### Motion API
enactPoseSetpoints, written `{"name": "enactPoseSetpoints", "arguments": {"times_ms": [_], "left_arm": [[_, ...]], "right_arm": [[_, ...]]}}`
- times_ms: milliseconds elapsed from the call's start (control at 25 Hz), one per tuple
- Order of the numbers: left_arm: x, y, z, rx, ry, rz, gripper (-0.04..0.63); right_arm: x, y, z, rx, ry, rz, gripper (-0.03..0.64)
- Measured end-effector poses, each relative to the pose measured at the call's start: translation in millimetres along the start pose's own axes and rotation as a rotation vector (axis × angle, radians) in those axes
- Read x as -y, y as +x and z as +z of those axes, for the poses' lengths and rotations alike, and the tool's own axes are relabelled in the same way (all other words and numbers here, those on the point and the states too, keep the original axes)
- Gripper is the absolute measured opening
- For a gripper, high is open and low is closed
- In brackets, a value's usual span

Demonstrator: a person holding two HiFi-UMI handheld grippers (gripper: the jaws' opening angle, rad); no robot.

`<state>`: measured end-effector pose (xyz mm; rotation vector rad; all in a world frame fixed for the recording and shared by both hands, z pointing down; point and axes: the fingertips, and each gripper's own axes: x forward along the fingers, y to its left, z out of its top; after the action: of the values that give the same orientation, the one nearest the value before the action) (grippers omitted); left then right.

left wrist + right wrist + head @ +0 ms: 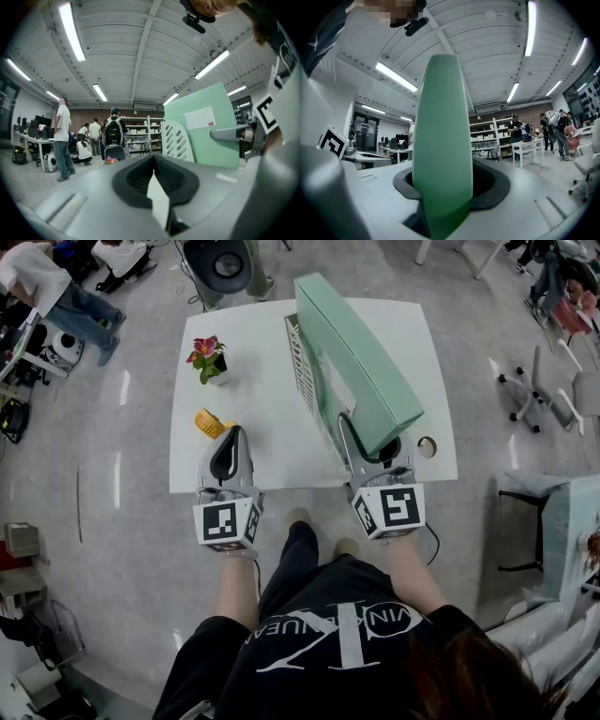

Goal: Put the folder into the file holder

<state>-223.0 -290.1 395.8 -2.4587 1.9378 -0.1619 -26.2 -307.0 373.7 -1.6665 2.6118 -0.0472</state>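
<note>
Over the white table (272, 460), rigid slab-like mint-green folder (361, 362) within right gripper (373, 444); left gripper (229, 435) jaws-together.

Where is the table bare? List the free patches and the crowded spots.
Free: the white table's strip between the potted flower and the file holder, down to the near edge. Crowded: the right half, under the green folder in the right gripper; the near left, by the yellow object and left gripper.
</note>
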Motion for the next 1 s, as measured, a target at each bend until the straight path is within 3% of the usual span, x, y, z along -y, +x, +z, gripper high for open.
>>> {"name": "enactPoseSetpoints", "arguments": {"times_ms": [520, 1000], "left_arm": [[0, -5, -7, -0.01, -0.001, -0.001, 0.0], [-2, -11, -5, -0.003, -0.015, 0.012, 0.0]], "right_arm": [[-2, 3, -34, -0.124, -0.016, 0.006, 0.222], [-3, 1, -56, -0.175, -0.044, 0.015, 0.224]]}}
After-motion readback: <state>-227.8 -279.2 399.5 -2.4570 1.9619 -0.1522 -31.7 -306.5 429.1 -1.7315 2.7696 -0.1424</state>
